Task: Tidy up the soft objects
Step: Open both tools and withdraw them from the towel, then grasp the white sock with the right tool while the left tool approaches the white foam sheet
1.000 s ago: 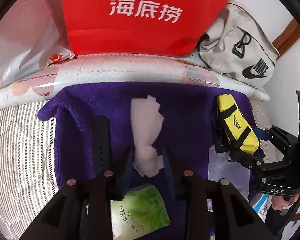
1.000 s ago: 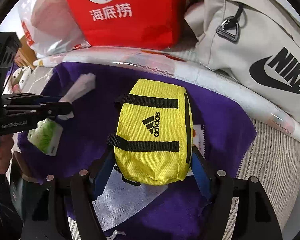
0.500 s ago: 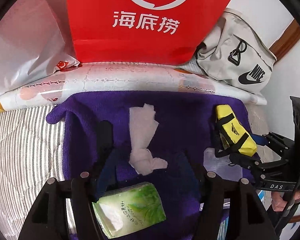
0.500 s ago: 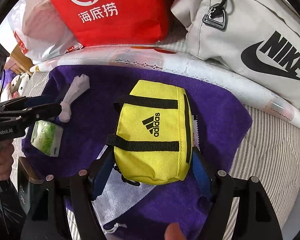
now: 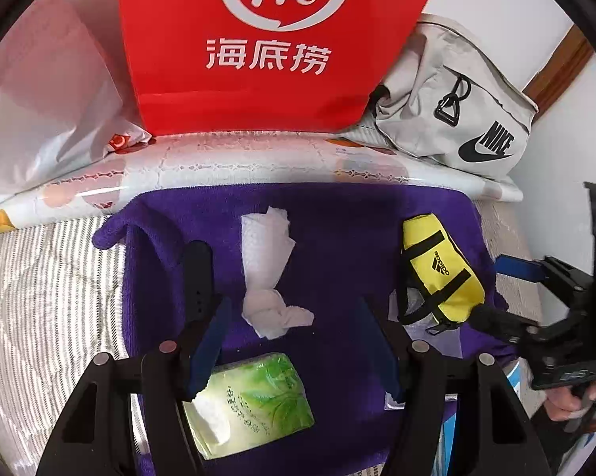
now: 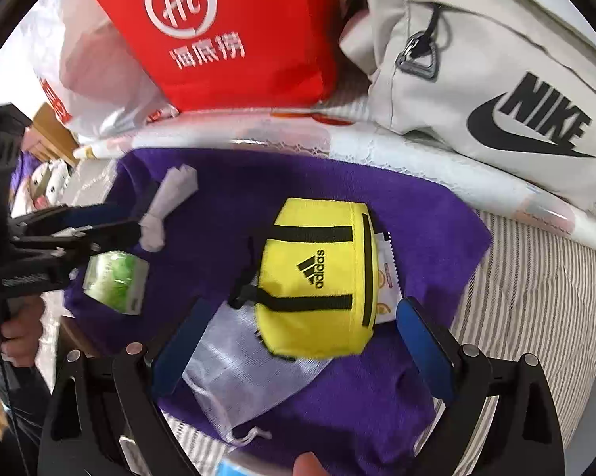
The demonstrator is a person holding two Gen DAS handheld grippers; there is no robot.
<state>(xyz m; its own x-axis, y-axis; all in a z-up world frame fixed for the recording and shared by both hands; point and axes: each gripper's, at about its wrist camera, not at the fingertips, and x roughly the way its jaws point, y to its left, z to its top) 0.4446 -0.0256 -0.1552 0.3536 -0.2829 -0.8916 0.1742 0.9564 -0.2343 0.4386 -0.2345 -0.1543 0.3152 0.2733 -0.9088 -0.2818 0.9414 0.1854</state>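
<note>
A purple towel (image 5: 337, 230) lies spread on a striped bed. On it are a crumpled white tissue (image 5: 268, 273), a green tissue pack (image 5: 254, 400), a black strap (image 5: 198, 277) and a yellow Adidas pouch (image 5: 440, 273). My left gripper (image 5: 294, 337) is open and empty, just above the tissue pack and short of the tissue. My right gripper (image 6: 301, 349) is open, its blue pads apart on either side of the near end of the pouch (image 6: 317, 277), not touching it. A translucent drawstring bag (image 6: 238, 377) lies under the pouch.
A red bag (image 5: 274, 39), a white plastic bag (image 5: 40, 99) and a grey Nike bag (image 5: 456, 107) stand behind the towel on a patterned roll (image 5: 238, 162). A small sachet (image 6: 387, 277) lies right of the pouch. Striped bedding (image 6: 535, 305) surrounds the towel.
My left gripper let go of the white tissue, opened and drew back. My right gripper opened off the yellow pouch and pulled back a little; the pouch stays on the towel.
</note>
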